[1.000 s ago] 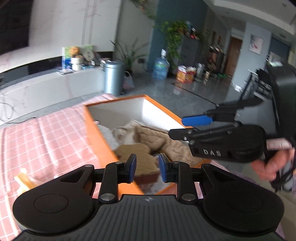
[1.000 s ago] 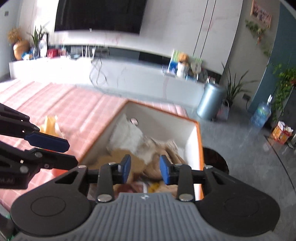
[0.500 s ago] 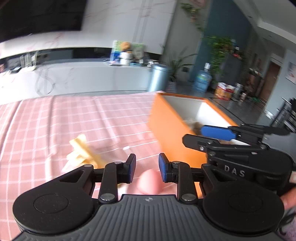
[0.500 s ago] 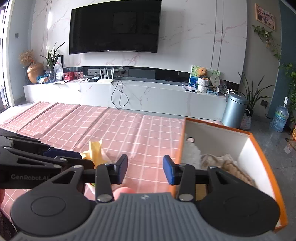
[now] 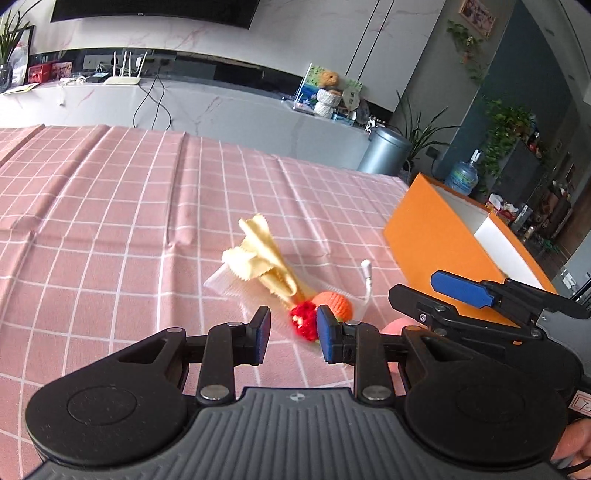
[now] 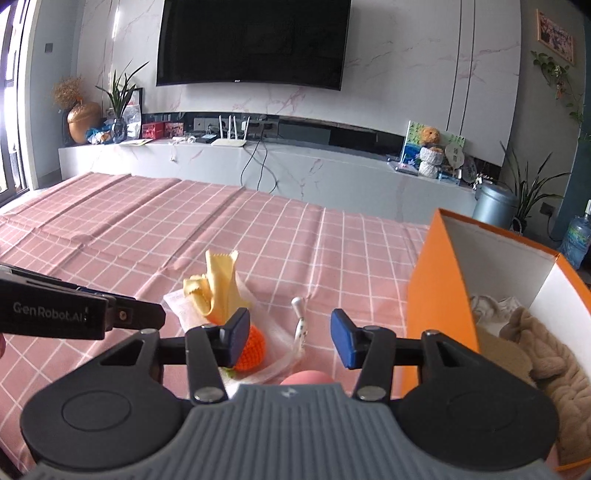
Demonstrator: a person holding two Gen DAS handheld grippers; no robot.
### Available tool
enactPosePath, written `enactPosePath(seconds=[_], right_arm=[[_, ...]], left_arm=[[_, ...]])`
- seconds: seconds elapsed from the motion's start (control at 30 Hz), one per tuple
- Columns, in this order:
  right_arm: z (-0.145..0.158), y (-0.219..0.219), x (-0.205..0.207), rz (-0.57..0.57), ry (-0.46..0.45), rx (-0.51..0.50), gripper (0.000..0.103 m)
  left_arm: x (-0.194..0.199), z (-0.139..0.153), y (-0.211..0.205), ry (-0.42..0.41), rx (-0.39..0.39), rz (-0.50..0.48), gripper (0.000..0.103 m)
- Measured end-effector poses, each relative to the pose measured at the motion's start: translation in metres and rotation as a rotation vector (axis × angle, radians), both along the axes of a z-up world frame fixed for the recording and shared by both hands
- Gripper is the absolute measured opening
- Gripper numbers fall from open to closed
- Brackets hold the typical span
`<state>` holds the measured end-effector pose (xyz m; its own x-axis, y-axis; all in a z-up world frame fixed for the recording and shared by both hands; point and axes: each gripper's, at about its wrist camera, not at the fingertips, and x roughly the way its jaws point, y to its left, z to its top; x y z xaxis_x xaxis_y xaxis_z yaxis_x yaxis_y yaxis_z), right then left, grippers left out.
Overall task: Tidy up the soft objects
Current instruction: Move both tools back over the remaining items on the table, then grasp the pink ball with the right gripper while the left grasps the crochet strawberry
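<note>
The orange box [image 6: 439, 295] stands at the right end of the pink checked worktop [image 6: 147, 229]; wide bare cloth stretches away to its left. Inside the box lie a tan knitted piece [image 6: 554, 354] and pale fabric [image 6: 491, 302]. Left of the box sit a yellow cloth [image 5: 262, 258], an orange crochet ball [image 5: 334, 302] and a pink ball [image 6: 306, 377]. The left claw [image 5: 293, 338] and the right claw [image 6: 290, 336] are both released, grasping nothing.

— What sort of place is this?
— A home living room: a wall-mounted television [image 6: 253, 42] above a long marble console [image 6: 258, 166], with houseplants [image 6: 532, 188].
— Anything else?
— A teddy bear [image 6: 428, 134] and a framed picture [image 6: 555, 35].
</note>
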<state>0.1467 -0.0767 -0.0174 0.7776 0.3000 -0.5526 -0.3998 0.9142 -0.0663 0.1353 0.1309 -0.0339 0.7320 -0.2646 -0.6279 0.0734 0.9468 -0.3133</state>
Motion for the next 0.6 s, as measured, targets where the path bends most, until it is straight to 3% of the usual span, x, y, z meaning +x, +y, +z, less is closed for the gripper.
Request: enactPosePath(seconds=[0.3,0.5,0.6], right_arm=[[-0.016,0.013,0.012,0.09,0.042,-0.012,0.046],[-0.029,0.009,0.009,-0.005,0.081,-0.117,0.037],[-0.029,0.001,-0.008,-0.01,0.039,-0.144,0.038]], left_arm=[[0.007,-0.007,-0.004,-0.006,0.047,0.0,0.03],[0.012,-0.011,-0.015,-0.021,0.058,-0.086,0.03],[0.015,-0.011,-0.025,-0.048,0.063,-0.142,0.041]])
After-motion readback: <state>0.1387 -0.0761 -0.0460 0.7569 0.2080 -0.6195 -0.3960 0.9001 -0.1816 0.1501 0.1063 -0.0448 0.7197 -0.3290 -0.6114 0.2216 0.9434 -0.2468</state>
